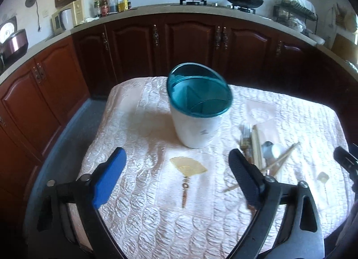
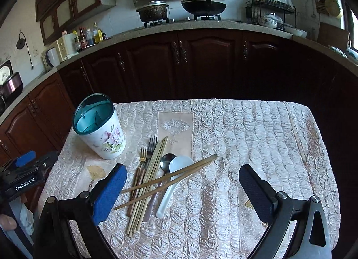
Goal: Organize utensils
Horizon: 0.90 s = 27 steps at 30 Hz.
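A white utensil holder with a teal divided rim (image 1: 197, 111) stands on the quilted table; it also shows in the right wrist view (image 2: 100, 129), with a flower print. A pile of utensils lies beside it: forks (image 2: 148, 147), pale chopsticks (image 2: 150, 180), a crossed brown pair of chopsticks (image 2: 179, 174), a metal spoon (image 2: 166, 161) and a white ceramic spoon (image 2: 176, 169). In the left wrist view the pile (image 1: 259, 149) lies right of the holder. My left gripper (image 1: 176, 167) is open and empty, short of the holder. My right gripper (image 2: 182, 180) is open and empty above the pile's near end.
The table carries a pale quilted cloth (image 2: 246, 147) with fan motifs (image 1: 188, 166). Dark wooden cabinets (image 2: 201, 62) and a counter with a pot (image 2: 153, 11) and a wok (image 2: 203, 7) run behind. The left gripper's body (image 2: 24, 174) shows at the right wrist view's left edge.
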Each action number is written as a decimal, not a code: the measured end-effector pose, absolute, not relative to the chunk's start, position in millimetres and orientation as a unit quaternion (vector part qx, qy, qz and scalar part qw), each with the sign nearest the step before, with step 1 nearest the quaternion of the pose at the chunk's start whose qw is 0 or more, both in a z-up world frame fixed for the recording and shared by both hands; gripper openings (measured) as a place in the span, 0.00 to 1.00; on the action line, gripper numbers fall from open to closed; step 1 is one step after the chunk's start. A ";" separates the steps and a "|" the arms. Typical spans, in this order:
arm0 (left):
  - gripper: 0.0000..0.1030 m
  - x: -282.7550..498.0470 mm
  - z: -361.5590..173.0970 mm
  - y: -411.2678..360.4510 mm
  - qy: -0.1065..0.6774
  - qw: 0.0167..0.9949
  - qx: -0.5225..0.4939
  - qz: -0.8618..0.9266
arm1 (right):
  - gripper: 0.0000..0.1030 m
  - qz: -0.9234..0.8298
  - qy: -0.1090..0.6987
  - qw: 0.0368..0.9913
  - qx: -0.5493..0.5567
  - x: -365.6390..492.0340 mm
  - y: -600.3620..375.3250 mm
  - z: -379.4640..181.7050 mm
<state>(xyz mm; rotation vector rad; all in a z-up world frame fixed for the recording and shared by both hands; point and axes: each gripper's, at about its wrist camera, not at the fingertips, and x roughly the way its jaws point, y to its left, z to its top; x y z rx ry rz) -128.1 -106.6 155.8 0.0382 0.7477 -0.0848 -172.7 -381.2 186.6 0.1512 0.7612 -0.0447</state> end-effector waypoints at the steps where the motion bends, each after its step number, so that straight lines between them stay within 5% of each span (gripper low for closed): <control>1: 0.89 -129.8 157.9 -108.8 0.363 0.930 0.020 -0.044 | 0.98 -0.021 0.372 0.925 0.074 -173.1 -381.3 187.8; 27: 0.89 -148.2 180.6 -138.7 0.322 0.943 0.042 -0.066 | 0.98 -0.028 0.361 0.931 0.051 -181.2 -364.9 204.5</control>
